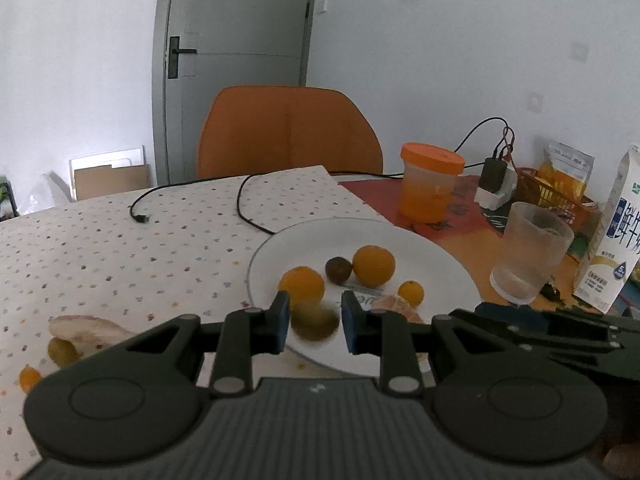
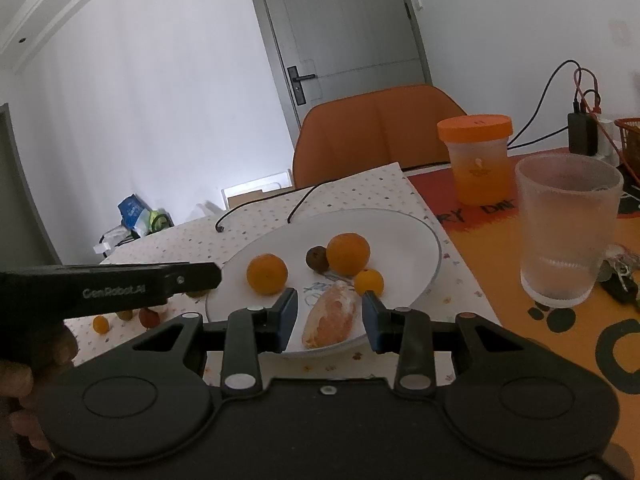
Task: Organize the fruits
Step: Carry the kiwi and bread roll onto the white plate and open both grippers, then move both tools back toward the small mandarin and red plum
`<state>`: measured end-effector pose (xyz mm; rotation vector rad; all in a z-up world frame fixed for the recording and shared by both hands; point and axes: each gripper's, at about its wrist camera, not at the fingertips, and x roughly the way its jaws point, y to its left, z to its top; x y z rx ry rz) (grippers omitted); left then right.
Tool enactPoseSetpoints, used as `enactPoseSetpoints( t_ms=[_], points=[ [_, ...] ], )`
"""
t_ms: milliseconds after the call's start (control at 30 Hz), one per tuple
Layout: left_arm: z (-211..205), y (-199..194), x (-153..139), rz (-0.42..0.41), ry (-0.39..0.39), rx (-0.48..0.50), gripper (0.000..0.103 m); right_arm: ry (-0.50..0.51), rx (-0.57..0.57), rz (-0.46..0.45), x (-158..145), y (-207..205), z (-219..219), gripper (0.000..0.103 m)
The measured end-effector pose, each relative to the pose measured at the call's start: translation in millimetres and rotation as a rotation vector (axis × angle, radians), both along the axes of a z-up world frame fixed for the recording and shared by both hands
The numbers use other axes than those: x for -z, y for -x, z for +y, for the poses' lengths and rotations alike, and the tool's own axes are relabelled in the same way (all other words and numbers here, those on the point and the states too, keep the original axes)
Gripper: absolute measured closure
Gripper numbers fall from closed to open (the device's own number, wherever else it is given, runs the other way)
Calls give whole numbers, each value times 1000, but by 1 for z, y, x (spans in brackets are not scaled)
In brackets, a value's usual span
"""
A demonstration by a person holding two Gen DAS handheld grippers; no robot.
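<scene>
**Fruit on the plate, both claws spread**

Inspecting the left wrist view, we find the left claw (image 1: 314, 322) spread over the near rim of the white plate (image 1: 420, 248). A blurred, greenish-brown fruit (image 1: 314, 320) sits between its blue pads (image 1: 282, 320); we see a gap on each side, and we cannot tell whether it rests on the plate or is in the air.

On the plate we note two oranges (image 1: 302, 285), a dark brown fruit (image 1: 338, 269) between them, a kumquat (image 1: 411, 293) to the right, and a peeled segment (image 2: 332, 314) at the near edge. In the right wrist view the brown fruit touches the far orange.

We find the right claw (image 2: 330, 318) spread as well, its fingers on either side of the peeled segment and clear of it. The segment lies on the plate, just beside the kumquat.

Off the plate, on the dotted cloth (image 1: 120, 248) at the left, we record more small fruit (image 1: 29, 378) and a pale peel (image 1: 86, 330). In the right wrist view the left tool's dark body hides part of this group.

On the tabletop (image 2: 500, 304) to the right stand a frosted cup (image 2: 568, 228), an orange-lidded jar (image 2: 476, 156) and a milk carton (image 1: 612, 236). A black cable (image 1: 192, 192) lies across the cloth. An orange chair (image 1: 288, 132) stands at the far side, before a grey door (image 1: 240, 20).
</scene>
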<state>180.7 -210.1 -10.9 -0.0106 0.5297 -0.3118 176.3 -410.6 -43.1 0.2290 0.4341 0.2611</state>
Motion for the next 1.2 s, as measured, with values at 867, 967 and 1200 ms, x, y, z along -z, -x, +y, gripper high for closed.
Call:
enactPoseSetpoints(
  t_ms=[867,967,1200],
  points=[
    [78,29,-2,15,24,-214,22,18,-67,2,-4,0,42,40],
    [89,34,-2,19,26,-246,19,19,-76,-1,-6,2,49,32],
    [115,46,0,23,29,-288,10,47,-79,13,-8,4,68,17]
  ],
)
